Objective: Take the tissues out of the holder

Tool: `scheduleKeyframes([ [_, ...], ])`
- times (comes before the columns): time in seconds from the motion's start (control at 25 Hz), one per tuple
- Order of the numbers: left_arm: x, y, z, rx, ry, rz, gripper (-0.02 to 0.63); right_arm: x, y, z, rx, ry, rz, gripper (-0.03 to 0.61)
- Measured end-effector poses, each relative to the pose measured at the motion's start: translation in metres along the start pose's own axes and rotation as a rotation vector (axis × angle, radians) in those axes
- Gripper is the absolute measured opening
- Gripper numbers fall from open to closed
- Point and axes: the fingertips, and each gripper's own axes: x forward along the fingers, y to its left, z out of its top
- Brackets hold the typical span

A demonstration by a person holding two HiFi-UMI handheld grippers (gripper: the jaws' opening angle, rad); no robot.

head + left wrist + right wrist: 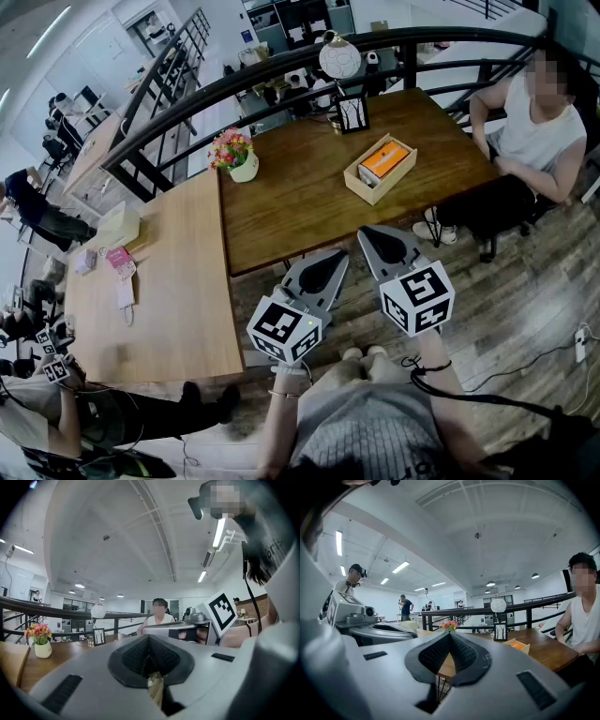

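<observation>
A dark wooden table (291, 202) stands end to side against a paler wooden table (183, 300) on a plank floor (525, 281); a black curved railing (281, 67) runs behind them, with an open office beyond and strip lights on a white ceiling. A seated person (536, 127) in a white sleeveless top is at the dark table's right end.

On the dark table, toward that right end, sits 1 open wooden holder (364, 185); an orange tissue pack (386, 159) lies in it, filling most of the tray. The right gripper view shows the same holder (524, 648) on the tabletop, the orange pack (517, 645) just visible over its rim. A white pot of pink and yellow flowers (234, 156) stands near the table's left corner; a small black picture frame (353, 113) and a round white lamp (339, 59) stand at the far edge.

The left gripper (336, 258) and right gripper (375, 234) hang side by side over the floor, just short of the dark table's near edge and well apart from the holder; each has its 2 jaws pressed together with nothing between them.
</observation>
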Motion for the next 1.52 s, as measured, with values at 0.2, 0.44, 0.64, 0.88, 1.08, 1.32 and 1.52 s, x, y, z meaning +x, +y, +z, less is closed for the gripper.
scheduleKeyframes([
  [0.2, 0.004, -0.003, 0.004, 0.0, -0.003, -0.001, 0.008, -0.003, -0.003, 0.002, -0.003, 0.0, 0.001, 0.012],
  [0.44, 0.009, -0.002, 0.004, 0.003, -0.005, -0.008, 0.008, -0.002, -0.007, 0.001, -0.005, -0.001, -0.004, 0.012],
  [0.64, 0.021, -0.004, 0.004, 0.001, -0.01, -0.015, 0.008, -0.006, -0.018, 0.0, -0.015, 0.003, -0.012, 0.012],
  [0.88, 0.037, -0.008, 0.003, -0.003, -0.008, -0.029, 0.008, -0.009, -0.036, -0.002, 0.0, 0.004, -0.012, 0.012],
  [1.08, 0.047, -0.001, 0.001, -0.014, 0.004, -0.018, 0.008, -0.001, -0.042, -0.004, 0.019, 0.014, 0.005, 0.012],
  [1.32, 0.061, 0.008, -0.01, -0.043, 0.034, -0.035, 0.008, 0.01, -0.056, -0.013, 0.045, 0.036, 0.006, 0.012],
  [1.52, 0.081, 0.034, -0.01, -0.053, 0.031, -0.052, 0.008, 0.034, -0.07, -0.009, 0.042, 0.044, 0.004, 0.012],
])
